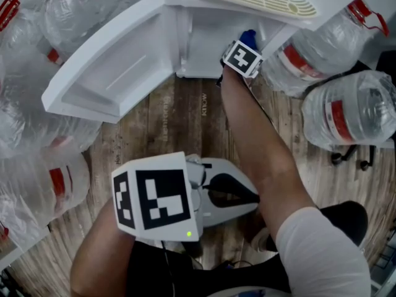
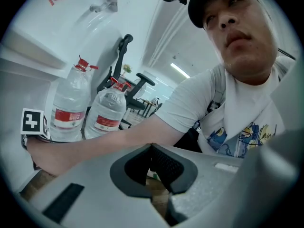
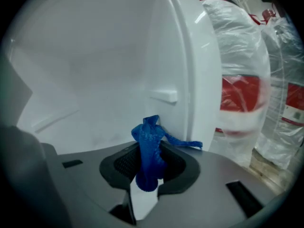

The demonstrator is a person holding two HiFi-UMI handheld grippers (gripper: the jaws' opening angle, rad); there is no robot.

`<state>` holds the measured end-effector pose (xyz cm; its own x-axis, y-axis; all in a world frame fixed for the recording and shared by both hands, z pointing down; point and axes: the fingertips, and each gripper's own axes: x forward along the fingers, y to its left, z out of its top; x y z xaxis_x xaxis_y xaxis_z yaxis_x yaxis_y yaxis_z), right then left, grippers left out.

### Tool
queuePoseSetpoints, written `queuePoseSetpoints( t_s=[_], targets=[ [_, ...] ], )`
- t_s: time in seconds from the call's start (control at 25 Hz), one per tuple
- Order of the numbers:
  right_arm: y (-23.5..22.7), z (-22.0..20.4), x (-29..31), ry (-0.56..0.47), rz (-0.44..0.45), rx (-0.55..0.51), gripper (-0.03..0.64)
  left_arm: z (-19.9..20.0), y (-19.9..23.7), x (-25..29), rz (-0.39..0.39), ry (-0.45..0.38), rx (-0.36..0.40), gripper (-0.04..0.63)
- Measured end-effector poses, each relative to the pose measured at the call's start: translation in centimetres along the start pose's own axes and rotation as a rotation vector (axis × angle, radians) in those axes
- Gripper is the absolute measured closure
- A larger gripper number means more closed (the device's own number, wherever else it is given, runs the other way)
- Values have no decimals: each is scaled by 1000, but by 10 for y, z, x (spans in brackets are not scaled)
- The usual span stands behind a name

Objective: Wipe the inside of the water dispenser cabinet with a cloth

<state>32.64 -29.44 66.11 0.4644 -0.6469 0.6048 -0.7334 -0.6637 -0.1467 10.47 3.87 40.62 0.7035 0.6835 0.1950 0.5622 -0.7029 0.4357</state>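
Head view: we record the right gripper (image 1: 246, 47) set inside the open water dispenser cabinet (image 1: 201, 45), with the blue cloth (image 1: 249, 37) at its tip near the rear right corner. The door (image 1: 114, 73) stands wide open to the left. The left gripper (image 1: 250, 197) hangs well apart from the cabinet, over the wooden floor (image 1: 179, 122), and takes no part. We note water bottles (image 1: 343, 113) crowded just beside the cabinet's right side.

Left gripper view: jaws together, nothing between them.

Right gripper view: jaws clamped on a twisted bunch of the cloth (image 3: 151, 137), which stands up between the pads with a thin tail trailing right, close to the white inner wall (image 3: 95, 70).

Risk, in our judgement: the cloth is bunched narrow, so a hard drag could pull it from the jaws or let bare gripper scrape the wall. A wide sweep right could strike the frame or nudge the bottles.

Containers: what shows of the cabinet holds only gripper and cloth. The bottles are capped and clear, and we cannot read their fill level
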Motion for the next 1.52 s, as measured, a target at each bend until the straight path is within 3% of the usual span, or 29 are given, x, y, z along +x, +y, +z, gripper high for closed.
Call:
queuePoseSetpoints(
  t_s=[0.2, 0.44, 0.64, 0.92, 1.52],
  targets=[
    [-1, 3, -10, -91, 107, -1, 528, 0, -1, 1, -8, 0, 5, 592],
    [-23, -3, -24, -93, 62, -94, 526, -1, -3, 1, -16, 8, 8, 592],
    [38, 25, -7, -155, 206, -146, 526, 3, -2, 3, -10, -1, 10, 592],
    [37, 42, 34, -122, 133, -243, 535, -2, -4, 8, 8, 3, -3, 592],
    [10, -11, 25, -42, 127, -356, 526, -10, 4, 17, -1, 39, -28, 592]
  ],
)
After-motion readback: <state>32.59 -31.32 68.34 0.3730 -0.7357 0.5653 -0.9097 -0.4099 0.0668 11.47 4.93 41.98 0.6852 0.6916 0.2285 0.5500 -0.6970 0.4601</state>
